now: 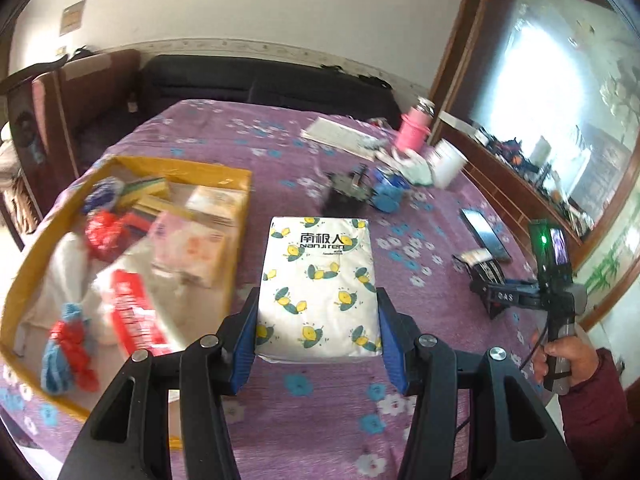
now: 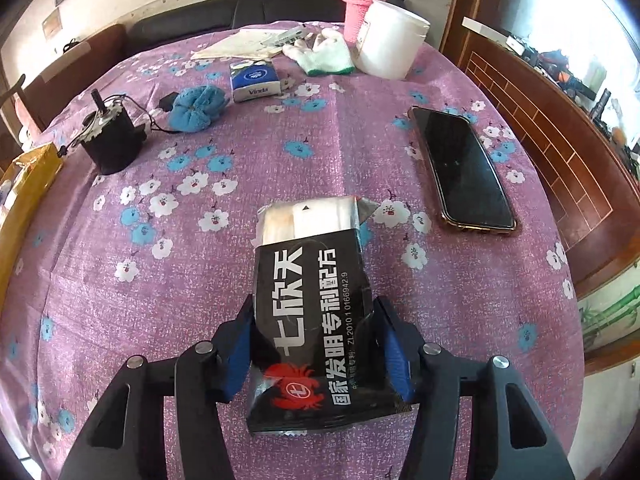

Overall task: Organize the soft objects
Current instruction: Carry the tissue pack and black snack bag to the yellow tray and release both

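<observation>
A white tissue pack with a lemon print (image 1: 320, 264) is clamped between the blue pads of my left gripper (image 1: 318, 296), which is shut on it above the purple flowered tablecloth (image 1: 328, 400). Just to its left stands a yellow cardboard box (image 1: 176, 164) holding several tissue packs and red and blue cloths. My right gripper (image 2: 314, 302) is shut on a black tissue pack with white lettering (image 2: 308, 280), its pads denting the wrapper; the pack's far end rests on the cloth. A blue cloth (image 2: 196, 106), a blue Vinda tissue pack (image 2: 254, 80) and white gloves (image 2: 324, 54) lie farther back.
A phone (image 2: 460, 168) lies to the right of the black pack. A black motor-like object with wires (image 2: 110, 140) stands at the left. At the far edge are a white tub (image 2: 390, 40), a pink flask (image 2: 360, 4) and papers (image 2: 240, 46). A person's hand (image 1: 560, 356) grips the right tool.
</observation>
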### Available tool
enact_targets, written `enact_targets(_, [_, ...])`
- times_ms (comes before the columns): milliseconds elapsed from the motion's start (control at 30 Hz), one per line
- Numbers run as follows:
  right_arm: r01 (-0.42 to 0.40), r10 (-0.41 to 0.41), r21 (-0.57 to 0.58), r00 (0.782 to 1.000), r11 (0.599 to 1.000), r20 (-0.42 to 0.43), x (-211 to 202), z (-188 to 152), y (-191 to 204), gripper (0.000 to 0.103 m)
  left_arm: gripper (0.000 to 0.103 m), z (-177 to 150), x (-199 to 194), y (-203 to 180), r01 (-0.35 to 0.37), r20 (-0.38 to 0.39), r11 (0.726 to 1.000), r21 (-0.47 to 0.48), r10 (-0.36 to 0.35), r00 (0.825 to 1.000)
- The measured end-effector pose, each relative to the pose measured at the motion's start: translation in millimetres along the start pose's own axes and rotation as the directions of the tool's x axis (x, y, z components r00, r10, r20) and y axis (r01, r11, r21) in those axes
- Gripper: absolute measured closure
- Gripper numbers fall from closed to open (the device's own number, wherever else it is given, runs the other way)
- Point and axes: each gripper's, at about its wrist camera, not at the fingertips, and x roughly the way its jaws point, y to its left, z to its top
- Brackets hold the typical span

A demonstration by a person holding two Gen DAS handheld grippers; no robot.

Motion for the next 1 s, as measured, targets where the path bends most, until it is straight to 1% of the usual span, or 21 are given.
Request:
enact_targets(67, [-0.005,0.005,-0.004,1.0,1.0,0.006,-3.5,-1.0,0.5,0.048,0.051,3.5,-9.7,14.4,-0.015,0.02,1.0,-0.024,0.016,1.0])
enact_targets(233, [-0.015,0.016,-0.012,0.998,1.0,0.053,-26.2,-4.7,1.3,0.048,0.051,11.4,-39.2,50.3,-0.077,0.082,0.994,-0.08,0.084,0.993])
enact_targets(400, [-0.052,0.054,-0.017,0.993,0.998,0.103,-51.8,-5.4,4.4,0.048,0.051,12.4,-67.9,87.9,-0.154,0.13,0.976,-0.154,0.175,0.976])
enact_targets(567, [-0.112,0.118,-0.053,0.983,0.992,0.14,-70.6,-6.9,24.2,0.048,0.051,8.5,-83.0,119.5,-0.208,0.139,0.952,-0.224,0.243,0.96])
enact_targets(633, [-0.136,0.147,-0.079,0.978,0.988,0.151,-75.1,-7.8,36.7,0.048,0.051,5.8,-82.1,126.0,-0.217,0.131,0.947,-0.237,0.253,0.959])
enact_targets(733, [-0.164,0.18,-0.117,0.972,0.98,0.149,-73.5,-8.9,56.0,0.048,0.051,1.5,-66.2,136.0,-0.226,0.116,0.944,-0.241,0.259,0.959])
enact_targets(767, [-0.168,0.185,-0.123,0.972,0.978,0.147,-71.7,-9.2,60.8,0.048,0.051,1.3,-56.0,139.2,-0.236,0.094,0.941,-0.244,0.265,0.96])
enact_targets(833, [-0.176,0.196,-0.141,0.97,0.974,0.143,-69.5,-9.6,72.2,0.048,0.051,-1.5,-45.0,141.9,-0.214,0.076,0.944,-0.251,0.239,0.968])
enact_targets(933, [-0.192,0.216,-0.169,0.966,0.967,0.143,-73.3,-9.6,85.1,0.048,0.051,-2.7,-32.4,137.1,-0.219,0.054,0.949,-0.227,0.237,0.97])
enact_targets(1000, [-0.205,0.234,-0.189,0.962,0.96,0.144,-78.6,-7.0,94.9,0.048,0.051,-4.5,-26.5,135.7,-0.21,0.046,0.952,-0.224,0.225,0.973])
